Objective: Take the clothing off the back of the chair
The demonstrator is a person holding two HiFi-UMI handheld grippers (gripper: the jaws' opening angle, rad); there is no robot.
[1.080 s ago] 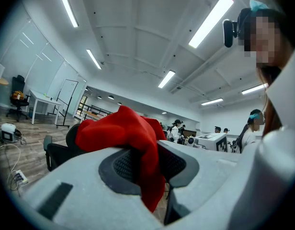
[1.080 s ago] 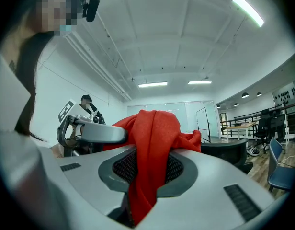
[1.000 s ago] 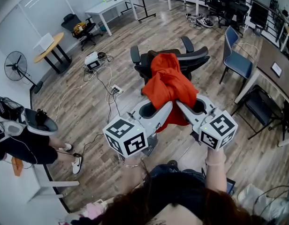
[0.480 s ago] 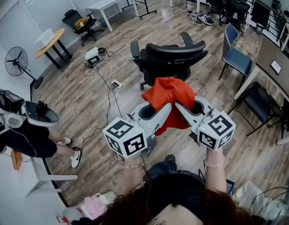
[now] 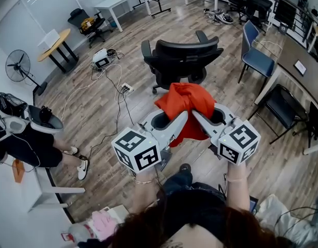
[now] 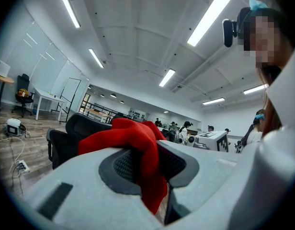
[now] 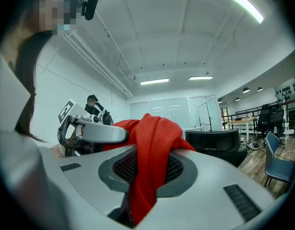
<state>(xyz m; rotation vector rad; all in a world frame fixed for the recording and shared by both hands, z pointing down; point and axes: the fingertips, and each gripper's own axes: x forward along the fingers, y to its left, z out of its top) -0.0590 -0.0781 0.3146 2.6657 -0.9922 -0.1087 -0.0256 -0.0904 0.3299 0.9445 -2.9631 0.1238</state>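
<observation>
Head view: with left gripper [image 5: 184, 117] clamped on the red clothing [image 5: 187, 98], bunched clear of the chair [image 5: 182, 53] at its six o'clock, and right gripper [image 5: 196, 115] clamped likewise, pull both back level together, hem off the floor [image 5: 92, 118].

Red garment [image 5: 186, 107] now off the chair [image 5: 182, 58].

The plain red-orange cloth garment [image 5: 185, 99] is glowing; the grey left gripper [image 5: 184, 117] and right gripper [image 5: 196, 115] are wearing black-and-white square markers; at twelve o'clock, the padded office chair [image 5: 182, 56] is looking seemingly black.
</observation>
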